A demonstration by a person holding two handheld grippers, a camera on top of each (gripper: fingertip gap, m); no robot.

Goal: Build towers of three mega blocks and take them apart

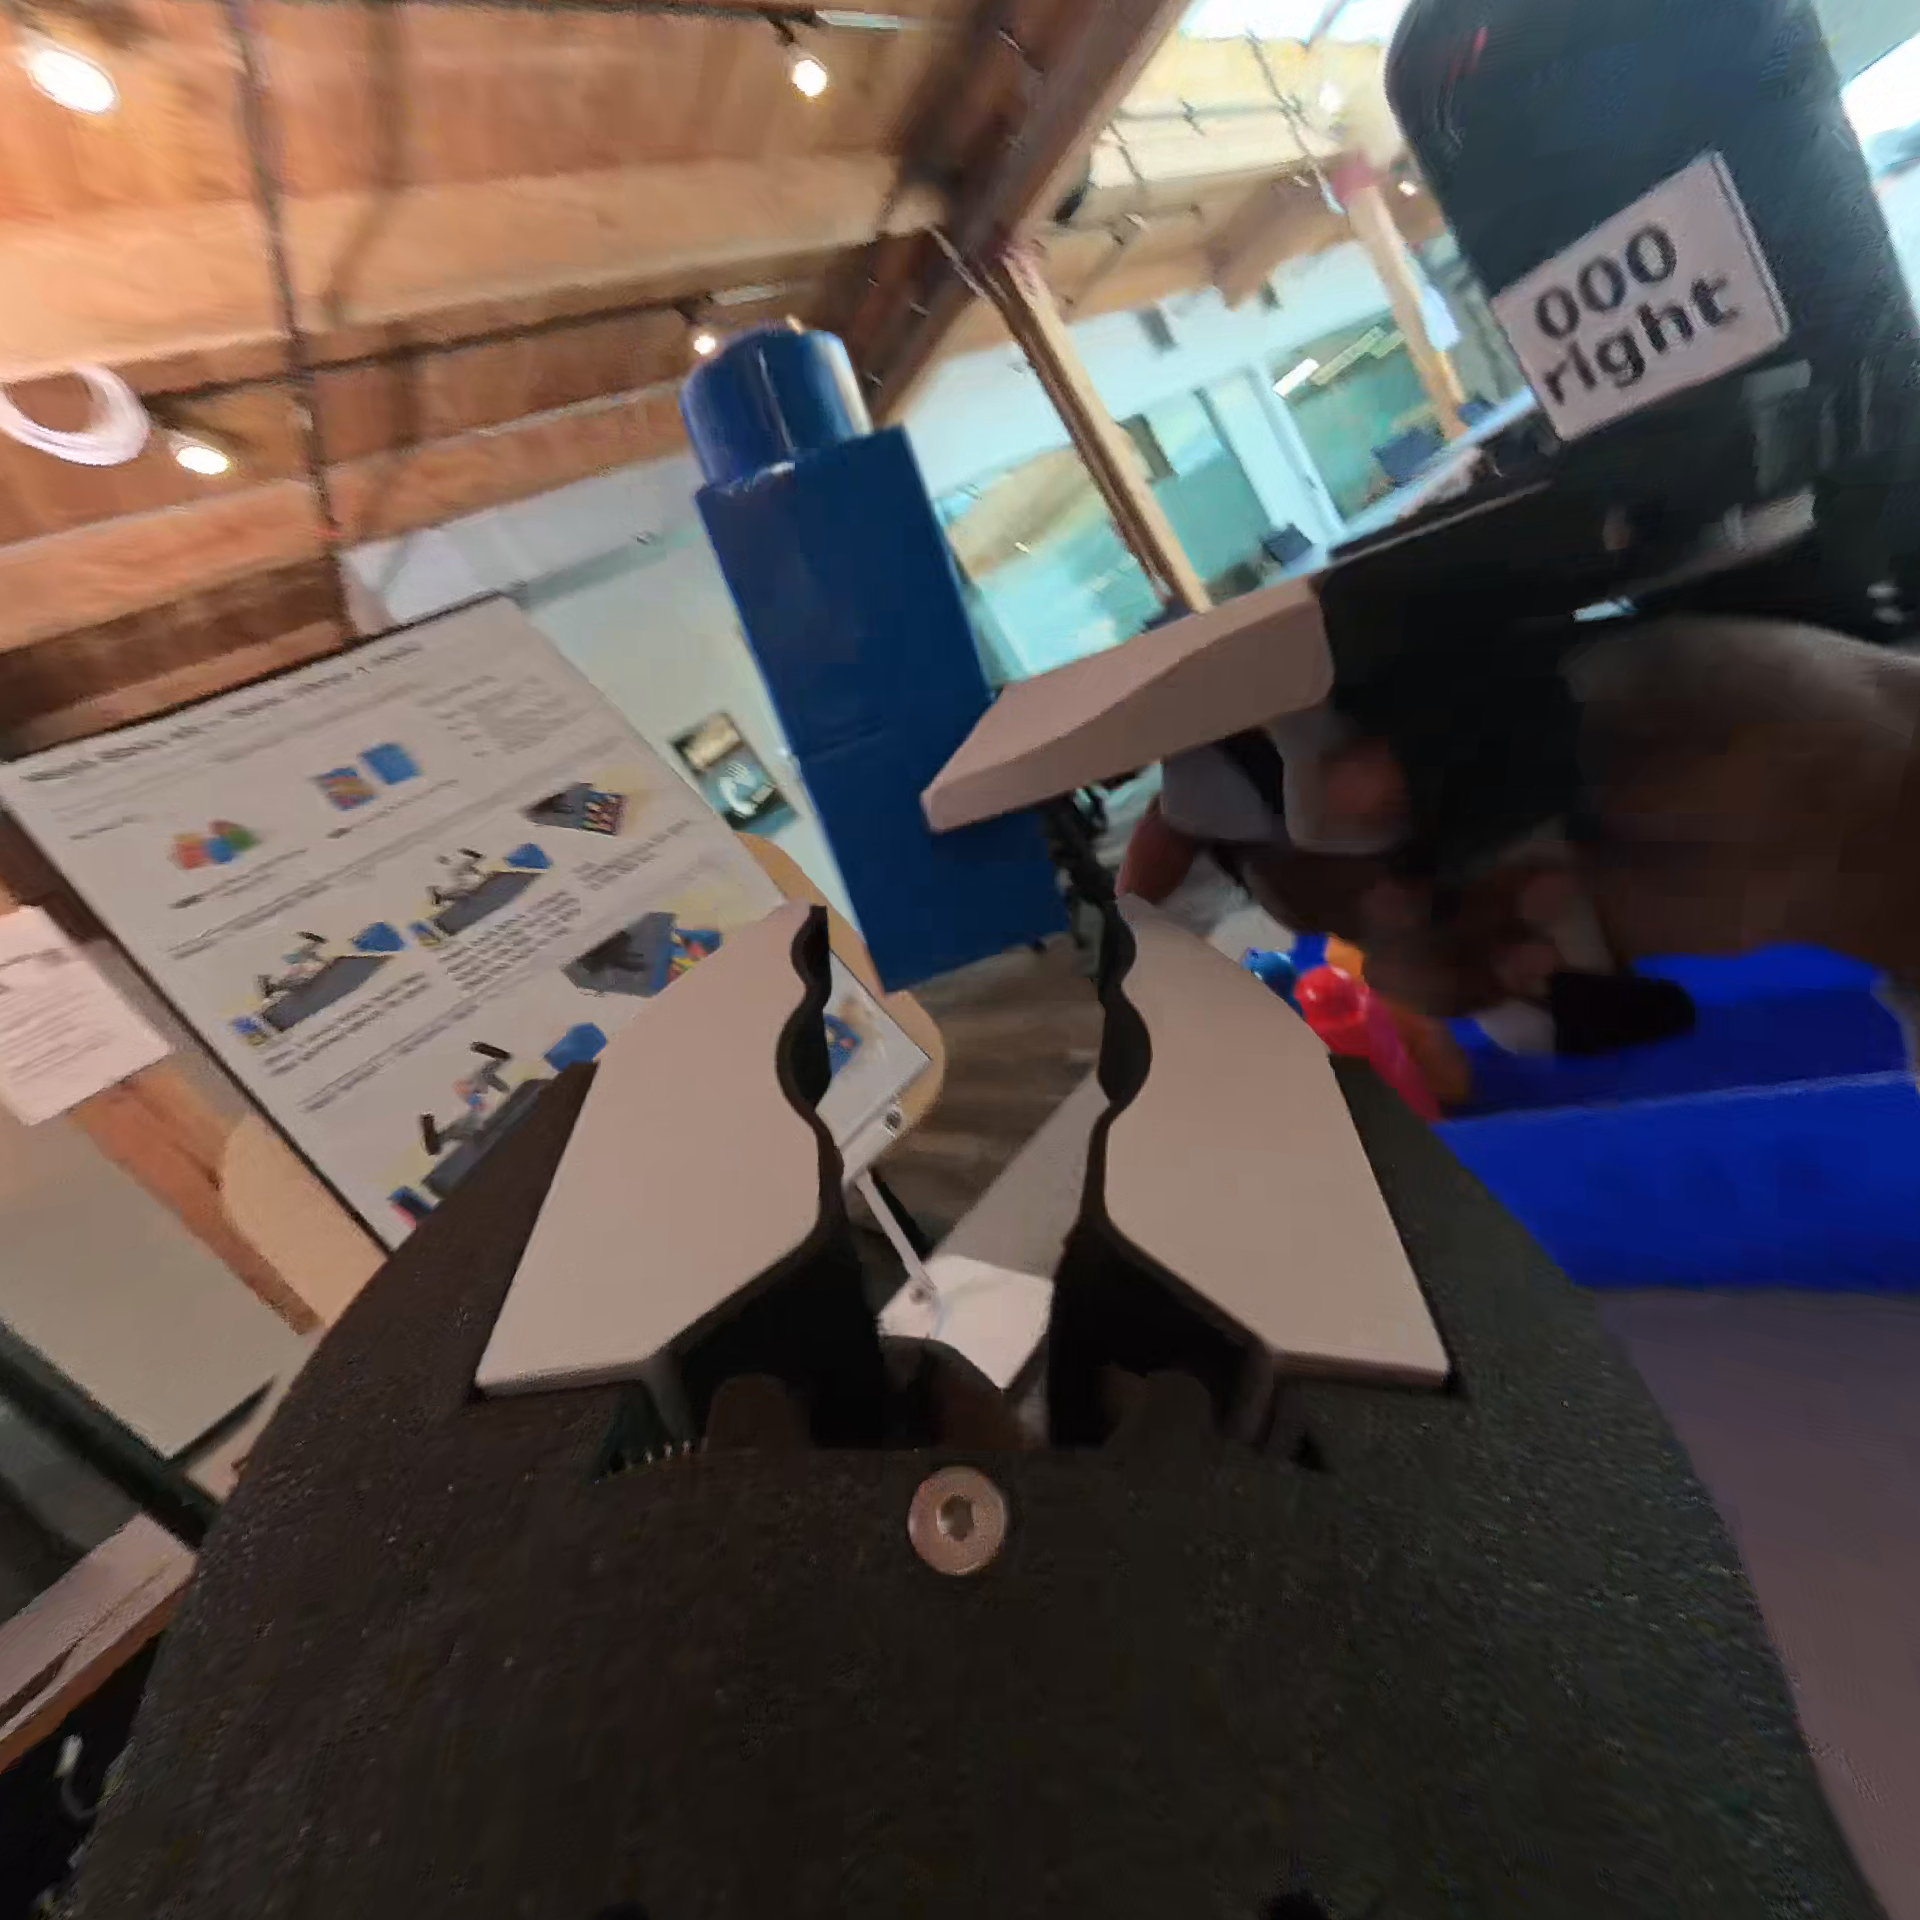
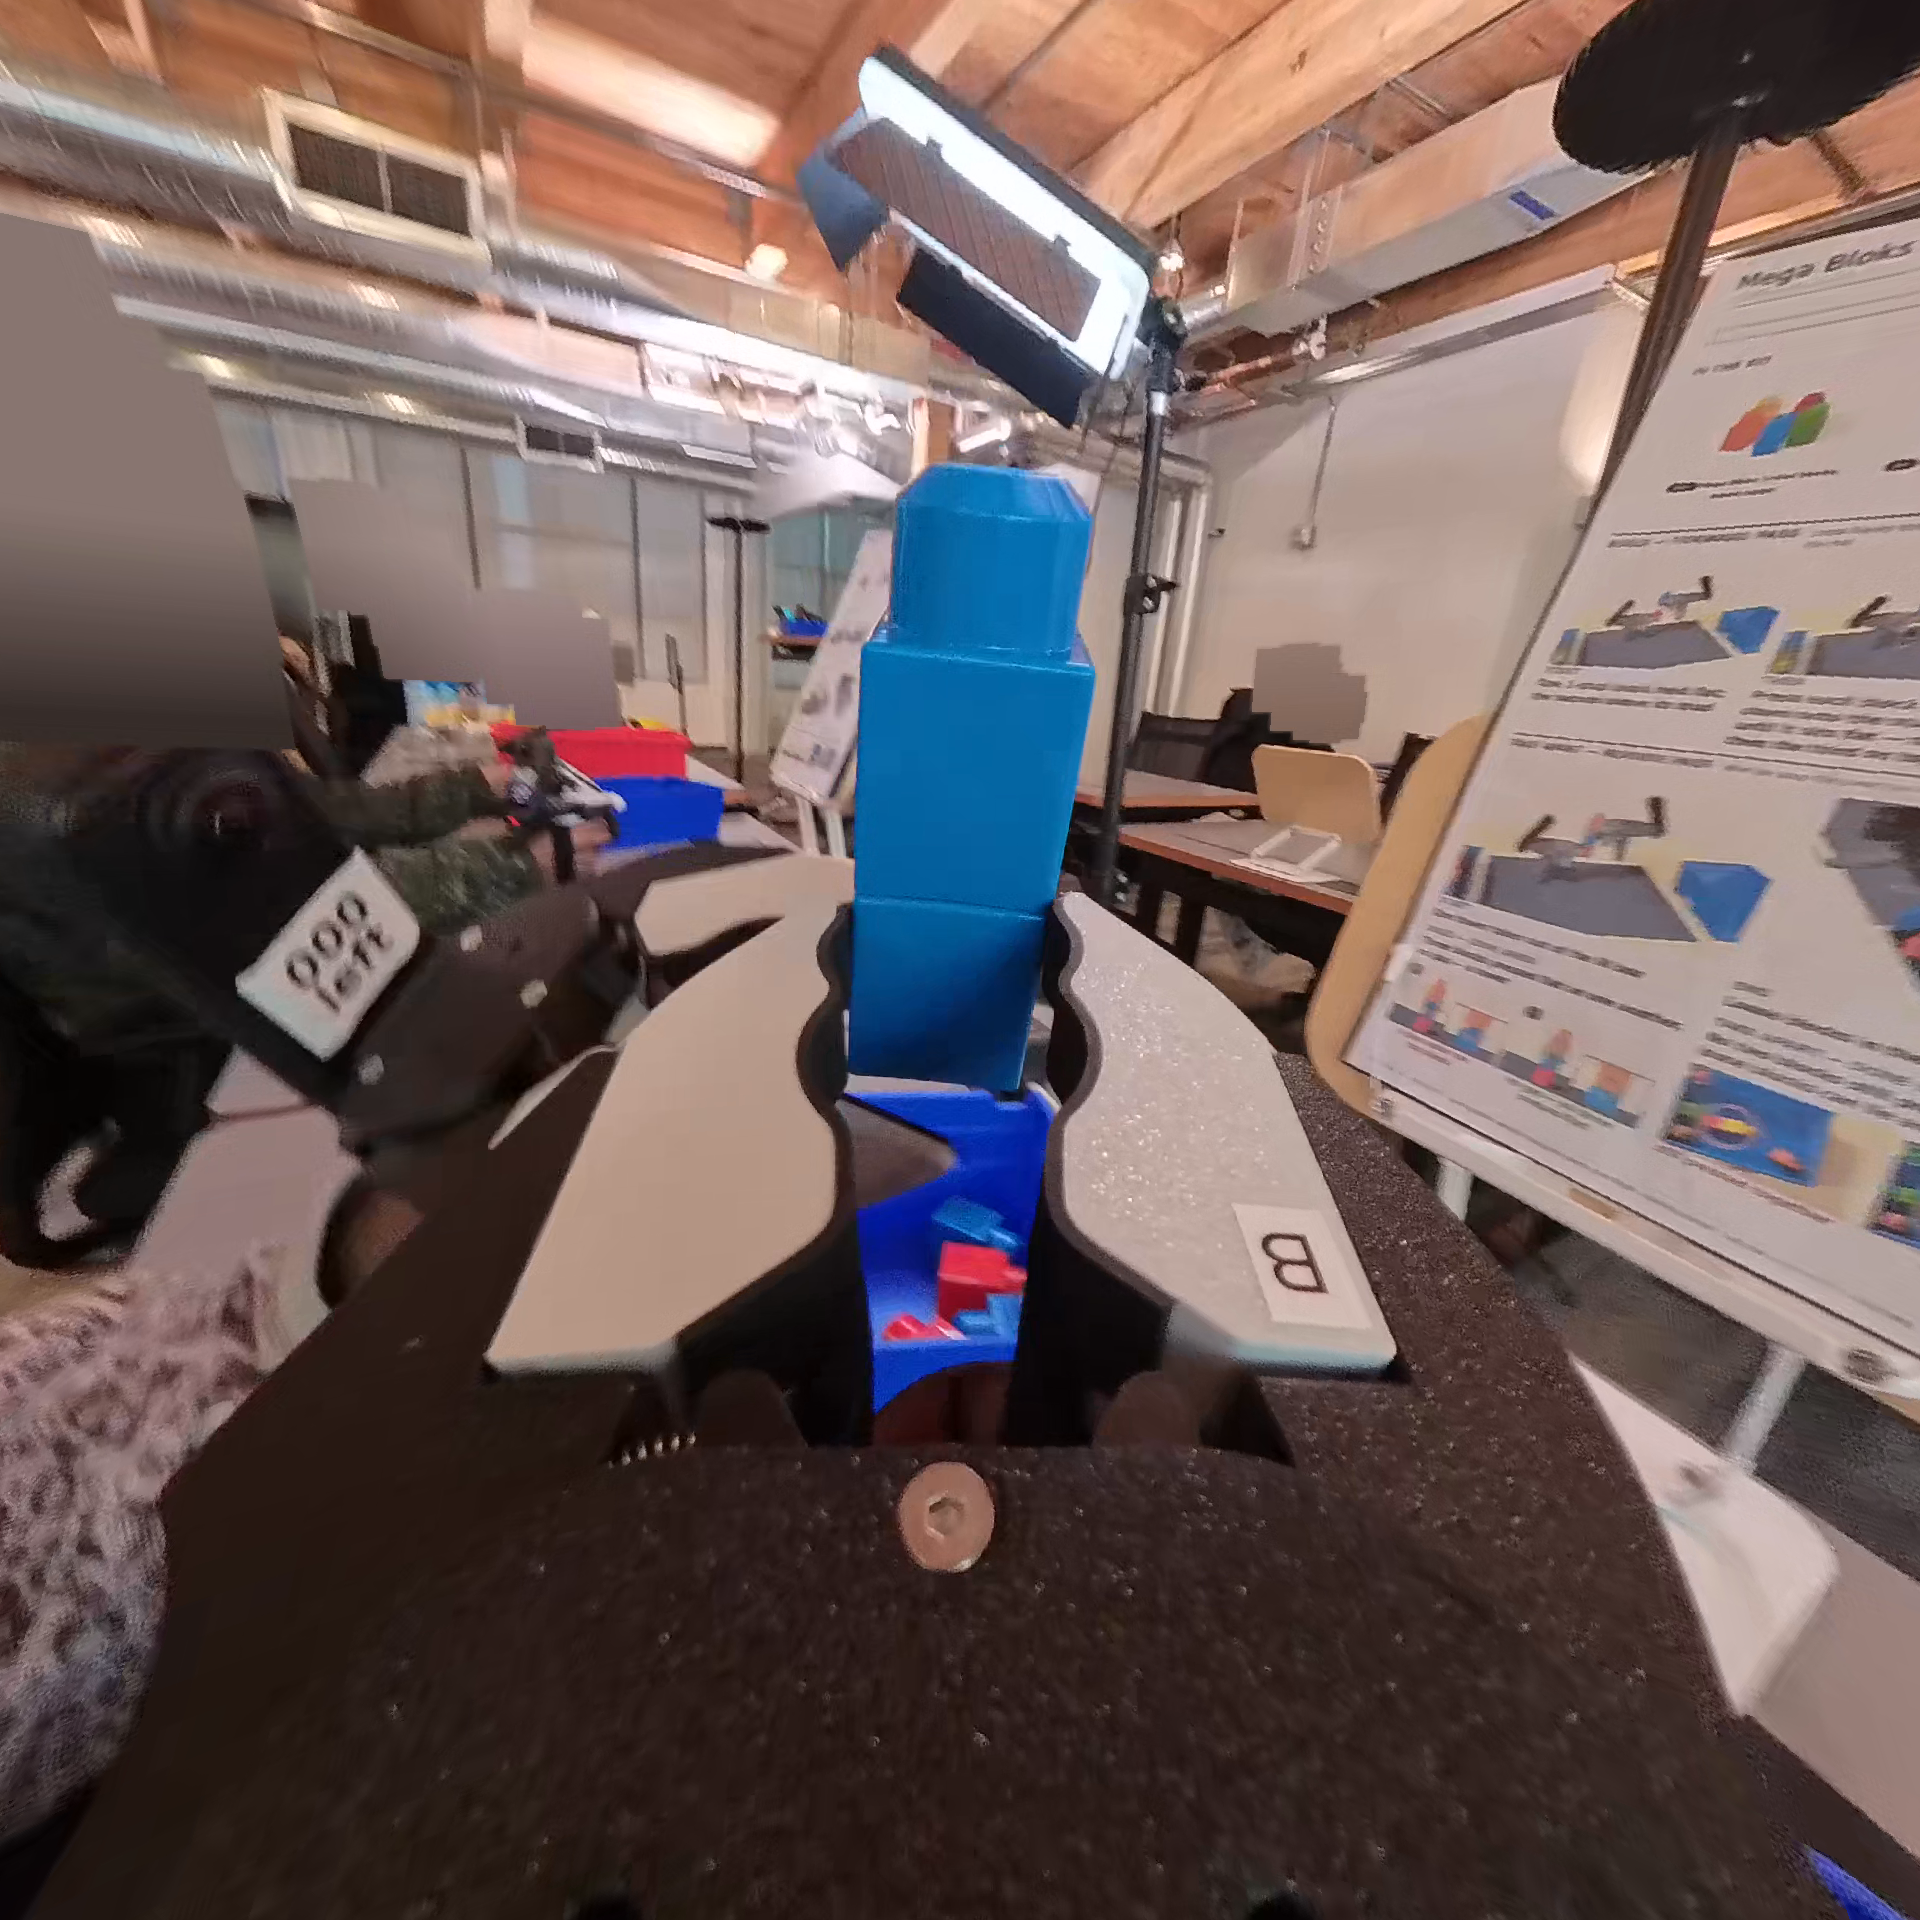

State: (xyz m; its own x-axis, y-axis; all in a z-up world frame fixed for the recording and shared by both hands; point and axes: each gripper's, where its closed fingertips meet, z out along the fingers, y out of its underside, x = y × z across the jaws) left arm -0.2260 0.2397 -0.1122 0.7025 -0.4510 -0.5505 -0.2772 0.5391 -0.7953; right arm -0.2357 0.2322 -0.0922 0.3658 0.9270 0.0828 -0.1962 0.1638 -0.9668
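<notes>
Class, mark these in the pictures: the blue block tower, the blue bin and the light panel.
blue block tower (image 2: 961,790): right wrist view, middle block's front face.
blue bin (image 1: 1704,1174): left wrist view, near wall.
light panel (image 2: 977,234): right wrist view, grid face.

A wooden beam ceiling (image 2: 644,62) spans above a panel light (image 2: 987,249), desks (image 2: 1226,831) and windows (image 2: 582,540).

Workshop-like lab, exposed wood ceiling (image 2: 644,62), studio light panel (image 2: 987,239), worktables (image 2: 1226,842)
</notes>
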